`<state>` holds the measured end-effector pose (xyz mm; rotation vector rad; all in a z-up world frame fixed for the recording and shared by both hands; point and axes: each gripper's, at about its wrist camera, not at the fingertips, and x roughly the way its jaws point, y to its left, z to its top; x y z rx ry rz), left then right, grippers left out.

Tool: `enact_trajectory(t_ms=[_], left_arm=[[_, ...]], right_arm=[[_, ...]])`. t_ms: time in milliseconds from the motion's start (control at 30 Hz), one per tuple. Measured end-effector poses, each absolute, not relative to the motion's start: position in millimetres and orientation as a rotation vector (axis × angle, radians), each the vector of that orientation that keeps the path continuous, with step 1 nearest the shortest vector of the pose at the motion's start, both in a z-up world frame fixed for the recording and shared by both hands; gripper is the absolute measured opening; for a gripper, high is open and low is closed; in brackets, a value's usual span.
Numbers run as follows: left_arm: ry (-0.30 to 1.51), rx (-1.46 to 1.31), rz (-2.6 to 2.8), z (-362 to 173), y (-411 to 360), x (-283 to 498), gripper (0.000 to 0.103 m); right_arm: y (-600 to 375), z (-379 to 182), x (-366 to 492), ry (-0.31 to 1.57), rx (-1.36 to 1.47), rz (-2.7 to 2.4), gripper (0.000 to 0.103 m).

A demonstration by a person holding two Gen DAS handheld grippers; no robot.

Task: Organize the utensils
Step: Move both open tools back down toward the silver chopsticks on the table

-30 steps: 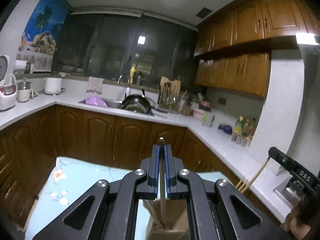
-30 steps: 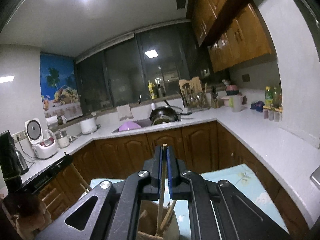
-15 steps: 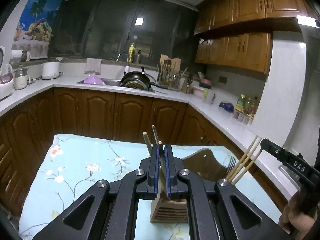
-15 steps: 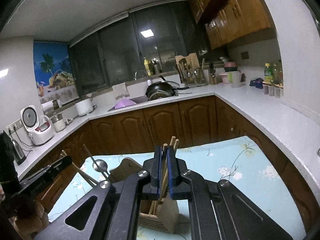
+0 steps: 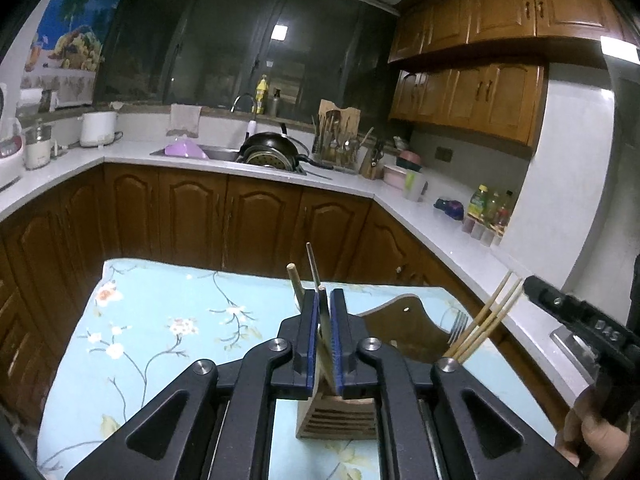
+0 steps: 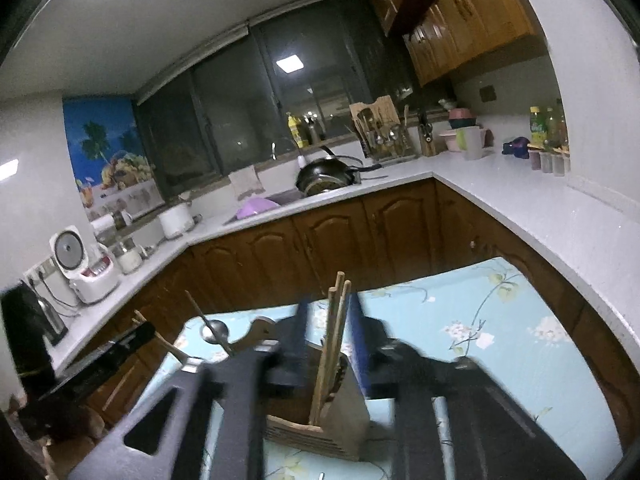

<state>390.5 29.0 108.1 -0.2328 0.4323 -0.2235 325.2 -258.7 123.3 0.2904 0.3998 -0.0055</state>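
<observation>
A wooden utensil holder (image 5: 340, 416) stands on the floral blue tablecloth (image 5: 168, 320) and also shows in the right wrist view (image 6: 340, 424). My left gripper (image 5: 325, 304) is shut on a wooden chopstick (image 5: 326, 344) whose lower end reaches into the holder. Another chopstick (image 5: 295, 284) and a metal handle stand behind it. My right gripper (image 6: 326, 312) is open, its fingers on either side of several chopsticks (image 6: 334, 344) that stand in the holder. A fork (image 5: 456, 326) and the chopsticks (image 5: 484, 320) show in the holder's right side.
A spoon (image 6: 214, 330) stands in the holder's far compartment. The kitchen counter (image 5: 420, 216) with a sink, a black pan (image 5: 274, 150), a utensil rack, bottles and a rice cooker (image 6: 82, 264) runs behind and to the right of the table.
Both grippers have tilted down over the holder. My right gripper has opened and let go of its chopsticks, which now stand in the holder. The left one still grips its chopstick.
</observation>
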Motion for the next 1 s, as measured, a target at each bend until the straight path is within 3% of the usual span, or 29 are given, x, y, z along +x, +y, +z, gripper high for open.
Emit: enact_trajectory(t_ms=[33,133,233,267,333,1000], left_arm=[[0.43,-0.244,-0.22,110,32,388,0.022],[0.399,-0.266,-0.215,113,35,371,0.048],[0.385,-0.269,-0.206,112,38,352,0.067],[0.384,-0.269,-0.2,112,39,344,0.076],[0.391,-0.261,-0.171,107,42,330,0.085],[0.643,-0.267,-0.163,66,56,232,0.088]], right_arm=[[-260,127,320,0.379,0.296,0.0,0.066],[-263,135,305,0.341,0.307,0.008,0.082],[-265,136,292,0.331,0.318,0.017,0.094],[-266,135,288,0.332,0.321,0.019,0.097],[-267,130,277,0.348,0.327,0.024,0.099],[-264,35,169,0.616,0.326,-0.045,0.099]])
